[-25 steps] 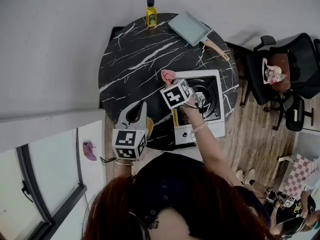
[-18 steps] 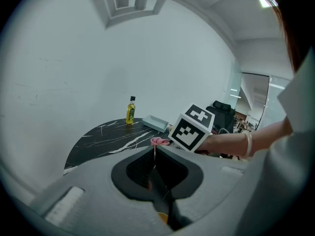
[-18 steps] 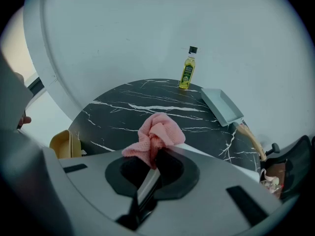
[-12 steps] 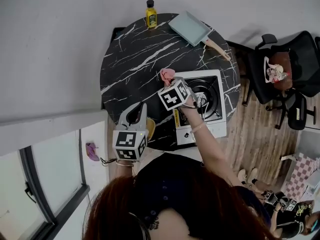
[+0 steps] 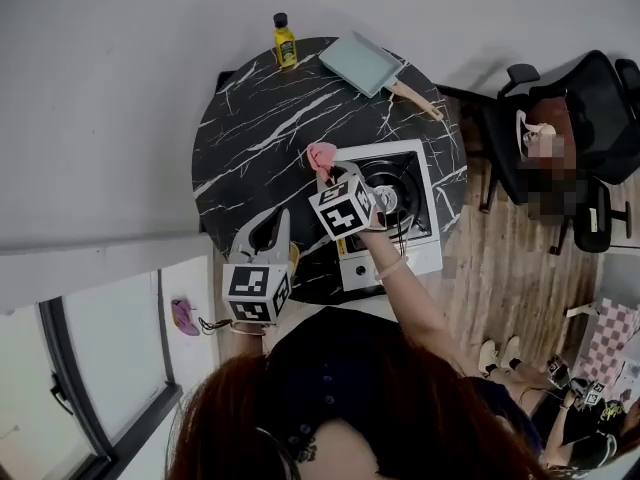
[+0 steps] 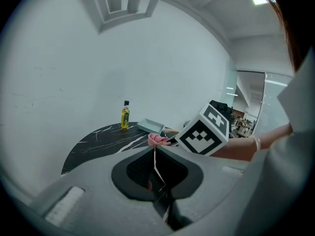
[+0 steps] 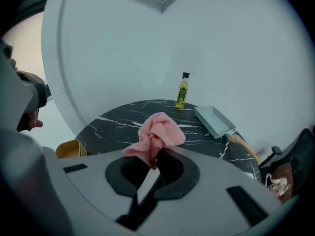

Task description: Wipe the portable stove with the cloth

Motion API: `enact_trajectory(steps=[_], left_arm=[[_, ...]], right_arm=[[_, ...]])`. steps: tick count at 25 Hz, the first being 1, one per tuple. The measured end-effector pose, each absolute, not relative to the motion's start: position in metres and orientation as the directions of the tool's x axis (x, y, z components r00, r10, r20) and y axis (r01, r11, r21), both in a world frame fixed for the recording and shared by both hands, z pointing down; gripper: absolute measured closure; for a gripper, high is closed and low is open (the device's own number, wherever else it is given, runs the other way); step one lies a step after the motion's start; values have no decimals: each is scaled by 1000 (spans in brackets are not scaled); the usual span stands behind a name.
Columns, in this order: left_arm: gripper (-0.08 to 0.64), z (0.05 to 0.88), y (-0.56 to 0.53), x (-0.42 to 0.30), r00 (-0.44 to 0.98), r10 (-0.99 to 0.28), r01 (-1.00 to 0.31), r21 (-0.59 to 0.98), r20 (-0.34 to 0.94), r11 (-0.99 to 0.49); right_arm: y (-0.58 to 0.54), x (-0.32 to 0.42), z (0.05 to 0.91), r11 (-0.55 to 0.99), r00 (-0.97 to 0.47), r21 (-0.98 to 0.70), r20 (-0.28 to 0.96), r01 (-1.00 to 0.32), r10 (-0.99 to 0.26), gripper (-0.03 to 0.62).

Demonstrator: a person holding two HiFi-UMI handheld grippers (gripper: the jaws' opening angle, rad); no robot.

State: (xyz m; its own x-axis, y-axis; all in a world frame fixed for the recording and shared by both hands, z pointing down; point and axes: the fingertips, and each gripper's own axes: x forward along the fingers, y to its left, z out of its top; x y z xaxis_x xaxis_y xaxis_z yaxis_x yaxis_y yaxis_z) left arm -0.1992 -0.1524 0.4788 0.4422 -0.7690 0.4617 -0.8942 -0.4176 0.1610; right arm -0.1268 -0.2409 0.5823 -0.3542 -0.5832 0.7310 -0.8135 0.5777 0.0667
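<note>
- The right gripper is clamped on a bunched pink cloth, held over the 10 o'clock corner of the portable stove in the head view.
- The left gripper has its jaws together on nothing, at the 7 o'clock edge of the table.
- The cloth looks soft, light and floppy. Pinching the bunch and leaving a loose fold free should suit wiping.

Round black marble table. 1 yellow oil bottle upright at its far edge, 1 pale blue square pan with a wooden handle near it. Yellow cup at the table's edge. Black office chairs on the wood floor, right side.
</note>
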Motion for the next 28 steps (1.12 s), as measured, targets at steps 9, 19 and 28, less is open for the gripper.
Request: enact_trajectory(steps=[9,19,28], left_arm=[[546,460,-134,-164,464,-780,-881,129,420,-455],[546,443,-113,-127,476,-801,-875,108,362,-472],[546,433,-101,-97,487,-812,-870,98,322,-483]], right_arm=[[-214,-96,540,552,-387,96,615,-828,-687,558],[-178,-36,516,485,-377,63,547,-872,-748,558],[-145,7,495,441,-350,77,493,-894,-796,558]])
